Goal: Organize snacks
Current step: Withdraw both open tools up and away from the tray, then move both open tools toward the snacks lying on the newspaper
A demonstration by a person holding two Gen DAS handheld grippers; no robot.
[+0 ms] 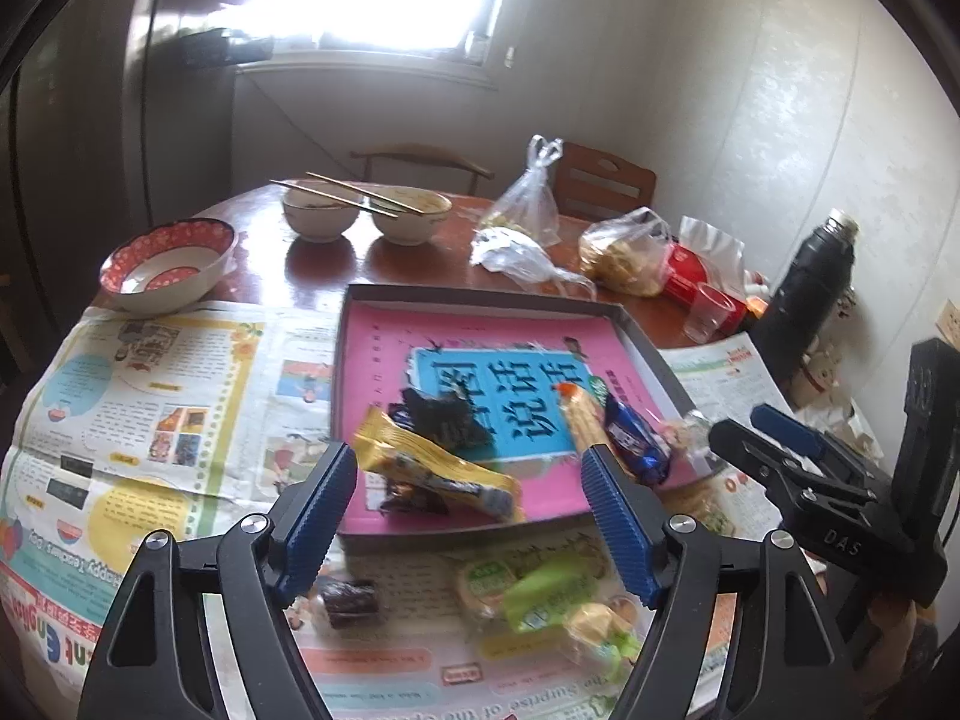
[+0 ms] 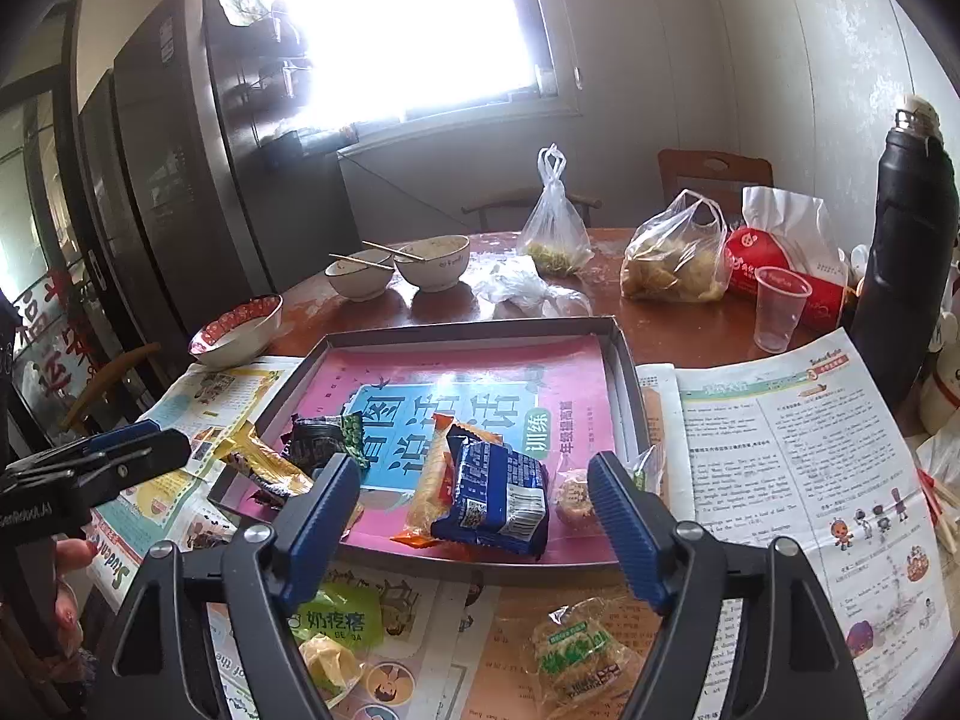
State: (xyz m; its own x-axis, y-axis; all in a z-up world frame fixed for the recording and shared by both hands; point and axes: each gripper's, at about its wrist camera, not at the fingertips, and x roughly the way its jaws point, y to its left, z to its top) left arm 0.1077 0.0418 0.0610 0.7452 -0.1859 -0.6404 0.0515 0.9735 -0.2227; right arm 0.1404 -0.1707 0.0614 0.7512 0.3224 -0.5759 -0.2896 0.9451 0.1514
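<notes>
A shallow grey box (image 1: 645, 339) (image 2: 624, 372) with a pink book in it holds several snacks: a yellow packet (image 1: 420, 462) (image 2: 264, 462), a dark packet (image 1: 444, 420) (image 2: 324, 435), an orange-ended cracker pack (image 1: 585, 420) (image 2: 435, 474) and a blue packet (image 1: 636, 444) (image 2: 498, 489). Loose on the newspaper in front of the box lie green-labelled snacks (image 1: 540, 591) (image 2: 576, 651) and a dark sweet (image 1: 351, 600). My left gripper (image 1: 468, 510) is open and empty above the box's near edge. My right gripper (image 2: 474, 516) is open and empty, beside it.
Newspaper (image 1: 150, 396) (image 2: 798, 450) covers the near table. Behind the box are a red bowl (image 1: 165, 267) (image 2: 237, 330), two bowls with chopsticks (image 1: 366, 210) (image 2: 396, 267), plastic bags (image 1: 627, 252) (image 2: 675, 261), a clear cup (image 2: 777, 309), and a black flask (image 1: 807, 282) (image 2: 906, 240).
</notes>
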